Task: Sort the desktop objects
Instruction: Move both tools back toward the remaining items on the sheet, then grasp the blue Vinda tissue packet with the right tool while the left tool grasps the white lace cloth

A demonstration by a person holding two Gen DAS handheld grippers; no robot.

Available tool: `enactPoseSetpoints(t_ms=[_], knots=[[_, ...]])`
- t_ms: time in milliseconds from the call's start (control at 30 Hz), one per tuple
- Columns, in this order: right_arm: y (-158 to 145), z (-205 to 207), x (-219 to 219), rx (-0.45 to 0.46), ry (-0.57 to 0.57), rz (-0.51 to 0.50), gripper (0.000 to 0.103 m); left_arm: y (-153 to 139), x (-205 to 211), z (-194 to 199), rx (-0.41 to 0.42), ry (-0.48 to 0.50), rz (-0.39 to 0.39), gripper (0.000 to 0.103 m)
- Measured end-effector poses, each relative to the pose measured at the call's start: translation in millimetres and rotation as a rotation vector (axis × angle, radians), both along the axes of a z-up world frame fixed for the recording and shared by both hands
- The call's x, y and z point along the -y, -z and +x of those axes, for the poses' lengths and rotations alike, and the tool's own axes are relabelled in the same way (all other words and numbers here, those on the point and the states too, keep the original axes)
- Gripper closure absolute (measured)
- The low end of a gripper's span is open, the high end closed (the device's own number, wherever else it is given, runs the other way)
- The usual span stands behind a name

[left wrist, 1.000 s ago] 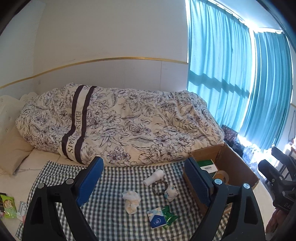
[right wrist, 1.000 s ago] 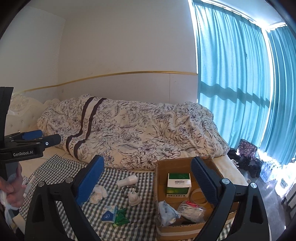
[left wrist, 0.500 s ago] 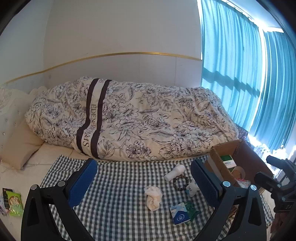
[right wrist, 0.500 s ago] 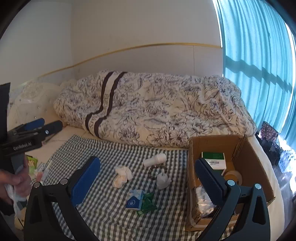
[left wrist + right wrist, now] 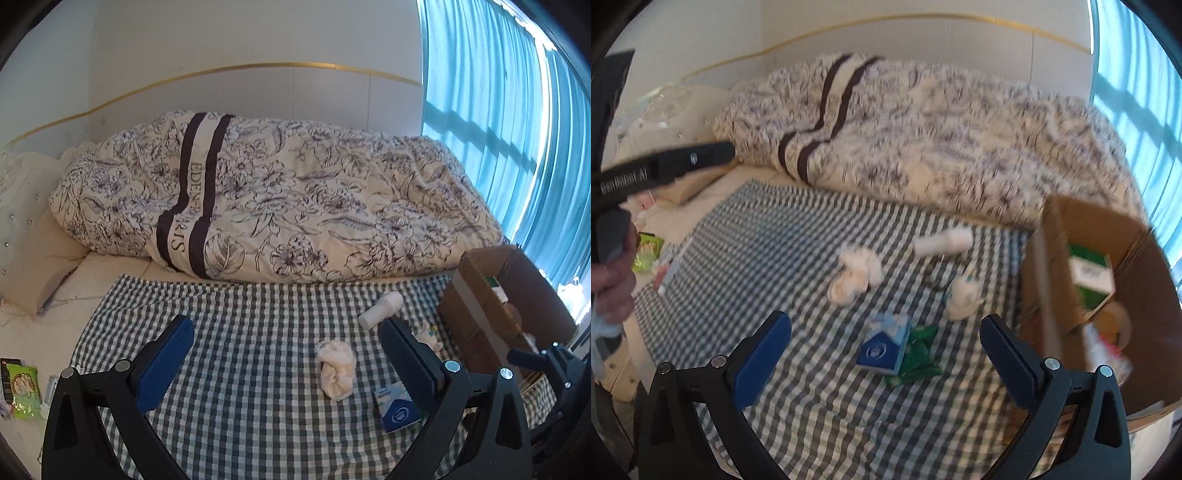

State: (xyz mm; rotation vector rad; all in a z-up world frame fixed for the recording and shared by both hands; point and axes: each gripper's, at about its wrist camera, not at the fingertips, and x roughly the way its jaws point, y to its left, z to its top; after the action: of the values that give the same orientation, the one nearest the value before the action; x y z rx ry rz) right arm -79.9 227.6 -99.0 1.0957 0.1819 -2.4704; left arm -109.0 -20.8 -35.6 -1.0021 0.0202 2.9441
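On a checked cloth (image 5: 251, 332) (image 5: 768, 266) lie a crumpled white tissue (image 5: 336, 369) (image 5: 855, 275), a white bottle on its side (image 5: 380, 310) (image 5: 942, 242), a blue tissue pack (image 5: 395, 406) (image 5: 884, 345), a green wrapper (image 5: 919, 354) and a small white figure (image 5: 962, 295) (image 5: 428, 334). My left gripper (image 5: 284, 362) hangs open above the cloth, left of the tissue. My right gripper (image 5: 886, 354) is open too, low over the blue pack and the wrapper. An open cardboard box (image 5: 495, 306) (image 5: 1097, 295) at the right holds a green-and-white carton (image 5: 1089, 275).
A flowered duvet (image 5: 280, 199) is heaped behind the cloth, with a pillow (image 5: 33, 269) at the left. Small packets (image 5: 22, 387) lie at the cloth's left edge. Blue curtains (image 5: 517, 129) hang at the right. A hand (image 5: 613, 280) holds the left gripper's handle.
Both grippers have tipped down and moved closer to the cloth. The right one has come over the blue pack and its view is blurred by motion. Both stay open.
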Motion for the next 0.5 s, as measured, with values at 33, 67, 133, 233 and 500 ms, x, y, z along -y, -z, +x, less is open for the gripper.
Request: enactPoseSetpoints(t_ms=[33, 67, 133, 233, 500], knots=[[8.6, -1.7, 1.1, 0.019, 0.007, -0.005, 0.000, 5.3, 1.4, -3.9, 0.011, -0.001, 0.001, 0.000], [14.1, -3.6, 1.8, 0.033, 0.013, -0.010, 0.000, 9.7, 2.6, -7.4, 0.020, -0.004, 0.002, 0.000], [24.8, -6.2, 3.8, 0.052, 0.018, -0.023, 0.000, 18.5, 5.8, -13.5, 0.039, -0.010, 0.006, 0.000], [36.9, -8.3, 10.1, 0.055, 0.023, -0.007, 0.000, 32.0, 10.1, -20.5, 0.068, -0.018, 0.013, 0.000], [59.6, -5.5, 31.5, -0.001, 0.014, 0.027, 0.007, 59.5, 10.6, -37.9, 0.127, -0.014, -0.007, 0.000]])
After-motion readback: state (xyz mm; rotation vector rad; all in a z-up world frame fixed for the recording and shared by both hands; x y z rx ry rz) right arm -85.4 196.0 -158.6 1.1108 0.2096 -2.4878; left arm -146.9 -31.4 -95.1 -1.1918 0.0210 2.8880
